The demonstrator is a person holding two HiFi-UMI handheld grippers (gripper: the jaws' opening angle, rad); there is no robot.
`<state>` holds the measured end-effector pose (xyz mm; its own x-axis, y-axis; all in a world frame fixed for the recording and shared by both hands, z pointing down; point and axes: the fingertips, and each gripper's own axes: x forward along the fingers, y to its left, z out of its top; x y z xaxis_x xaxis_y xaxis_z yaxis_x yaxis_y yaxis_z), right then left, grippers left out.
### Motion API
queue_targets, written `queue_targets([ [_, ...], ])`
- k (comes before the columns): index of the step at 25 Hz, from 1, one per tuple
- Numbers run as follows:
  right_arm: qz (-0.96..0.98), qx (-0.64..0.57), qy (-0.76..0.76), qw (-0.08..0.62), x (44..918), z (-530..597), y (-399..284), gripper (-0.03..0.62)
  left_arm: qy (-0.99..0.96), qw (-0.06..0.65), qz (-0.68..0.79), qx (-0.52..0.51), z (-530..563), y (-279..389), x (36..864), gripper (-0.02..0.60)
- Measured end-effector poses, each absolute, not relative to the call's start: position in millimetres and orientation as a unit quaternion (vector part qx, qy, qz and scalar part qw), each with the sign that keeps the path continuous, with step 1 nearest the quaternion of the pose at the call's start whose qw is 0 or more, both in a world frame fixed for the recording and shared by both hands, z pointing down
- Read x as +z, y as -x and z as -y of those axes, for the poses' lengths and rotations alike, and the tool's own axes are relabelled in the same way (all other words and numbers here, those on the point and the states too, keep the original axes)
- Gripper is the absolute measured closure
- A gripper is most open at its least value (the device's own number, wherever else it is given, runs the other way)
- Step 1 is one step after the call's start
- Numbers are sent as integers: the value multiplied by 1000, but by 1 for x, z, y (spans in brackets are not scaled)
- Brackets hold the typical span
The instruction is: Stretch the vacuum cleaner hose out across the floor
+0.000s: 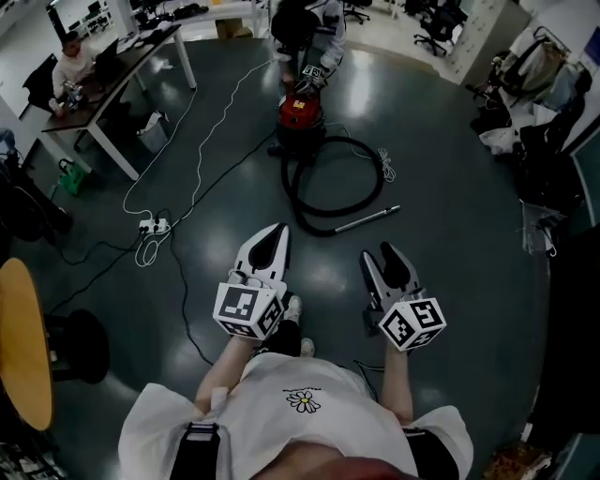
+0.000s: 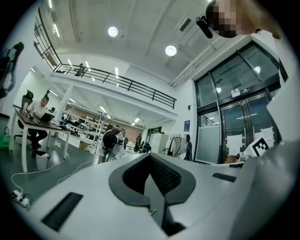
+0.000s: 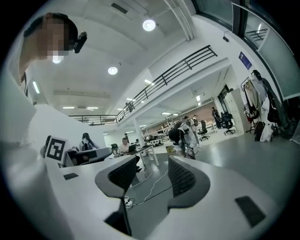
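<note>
Item: vacuum cleaner hose [image 1: 330, 190], black, lying in a wide loop on the dark floor [image 1: 450, 281] just in front of the red vacuum cleaner [image 1: 300, 114], so curled rather than drawn out. Its metal wand [image 1: 367, 219] lay at the near edge of the loop. Left gripper [image 1: 278, 231]: held low ahead of the wearer, jaws pressed together on nothing, well apart from the hose; its own view confirmed this [image 2: 152, 174]. Right gripper [image 1: 380, 259]: jaws standing apart and empty, only floor and a white cable [image 1: 220, 127] visible between them [image 3: 152, 171]. Handling note, as judgement: the hose wanted taking near the wand end, preferably with the parted right gripper, and drawing slowly away from the cleaner in a straight line so the loop paid out without kinking or dragging the cleaner over. Care was due to the second person [image 1: 302, 28] bent over the cleaner, and to the power strip [image 1: 153, 226] at left. Containers: the cleaner's red drum, lidded, contents not visible. No other receptacle could be made out with confidence.
</note>
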<state>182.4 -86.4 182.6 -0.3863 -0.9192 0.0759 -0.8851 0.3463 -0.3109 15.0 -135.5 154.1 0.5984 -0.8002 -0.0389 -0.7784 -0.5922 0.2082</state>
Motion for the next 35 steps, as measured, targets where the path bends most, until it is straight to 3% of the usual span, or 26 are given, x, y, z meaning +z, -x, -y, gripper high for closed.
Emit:
queue_targets([
  [3,-814,-147,559,51,173,138,-191,369,-892,84,439,-72,188,-24,148,575],
  [6,-805,-137,575,53,156,188,-200,413,-892,83,435,-90,244,-29,131,575],
  [12,-750,-141,640,94,154,257,-240,582,-898,76,426,-84,323,-51,131,575],
  [24,-783,-138,604,48,187,381,-307,582,-894,62,440,-50,429,-123,180,575],
  [35,-774,-156,610,62,413,476,-325,582,-878,55,476,-12,527,-144,413,575],
])
